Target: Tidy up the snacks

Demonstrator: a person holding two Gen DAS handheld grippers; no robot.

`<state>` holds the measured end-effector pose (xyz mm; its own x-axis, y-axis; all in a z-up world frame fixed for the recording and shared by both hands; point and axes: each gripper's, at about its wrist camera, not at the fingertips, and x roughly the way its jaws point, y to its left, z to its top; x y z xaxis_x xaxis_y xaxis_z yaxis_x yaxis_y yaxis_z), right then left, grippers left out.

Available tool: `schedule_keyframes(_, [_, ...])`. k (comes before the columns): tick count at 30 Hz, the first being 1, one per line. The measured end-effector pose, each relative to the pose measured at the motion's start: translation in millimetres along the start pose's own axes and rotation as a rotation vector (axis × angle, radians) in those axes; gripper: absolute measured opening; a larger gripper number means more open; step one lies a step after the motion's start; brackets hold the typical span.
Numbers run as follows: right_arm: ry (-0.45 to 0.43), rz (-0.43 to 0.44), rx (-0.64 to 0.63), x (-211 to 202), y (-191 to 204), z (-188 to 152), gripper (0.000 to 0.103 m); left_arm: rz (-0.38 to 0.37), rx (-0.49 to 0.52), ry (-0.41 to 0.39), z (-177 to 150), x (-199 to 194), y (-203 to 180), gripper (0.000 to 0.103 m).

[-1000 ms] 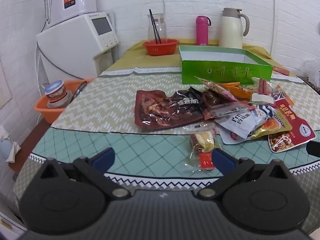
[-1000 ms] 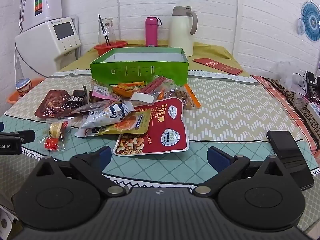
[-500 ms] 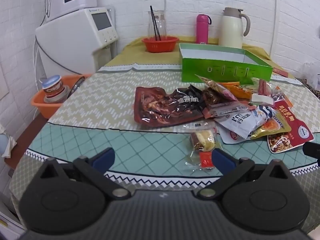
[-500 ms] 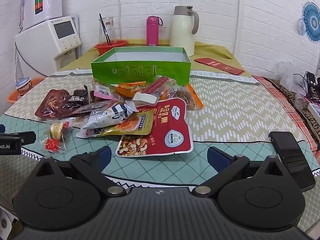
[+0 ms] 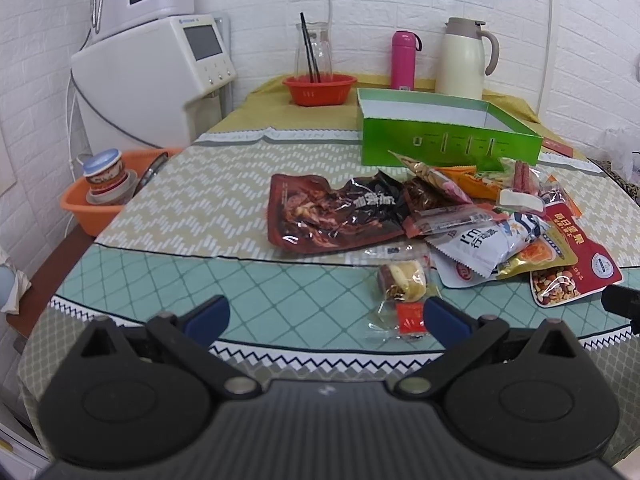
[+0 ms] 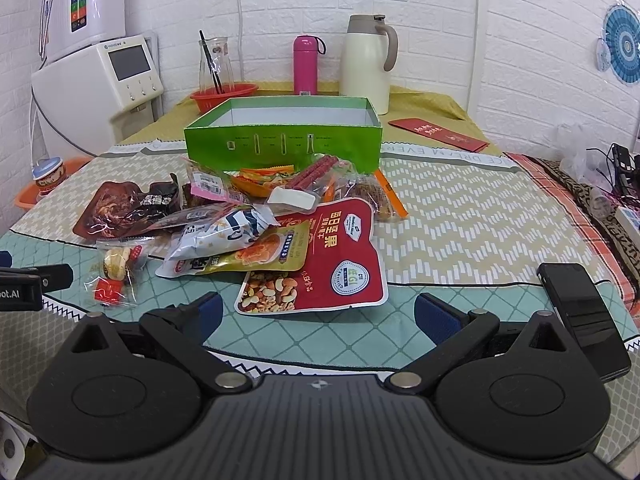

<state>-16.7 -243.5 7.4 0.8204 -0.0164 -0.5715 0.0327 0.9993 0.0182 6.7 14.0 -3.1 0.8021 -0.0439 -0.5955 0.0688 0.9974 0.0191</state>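
I hold the left gripper (image 5: 325,316) and right gripper (image 6: 318,312) at the table's (image 6: 460,216) near edge, jaws spread wide, empty. The snack pile (image 6: 256,220) lies just before the green box (image 6: 284,136). The red nut pouch (image 6: 340,256) lies flat, long axis toward the box, window end nearest me.

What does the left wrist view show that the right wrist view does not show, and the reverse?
Only the left wrist view shows the metal utensil in the orange basin. Only the right wrist view shows the black phone, the red envelope and the blue wall ornament. Both show the green box, empty as far as visible, the red nut pouch, the pink bottle, the cream jug, and each its own open gripper.
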Motion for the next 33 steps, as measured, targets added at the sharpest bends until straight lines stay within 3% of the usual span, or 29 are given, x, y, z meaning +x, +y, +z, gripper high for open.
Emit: schedule_keyframes(33, [-0.008, 0.032, -0.015, 0.7, 8.8, -0.4, 0.103, -0.019, -0.01, 0.017, -0.9, 2.7, 0.2, 0.103])
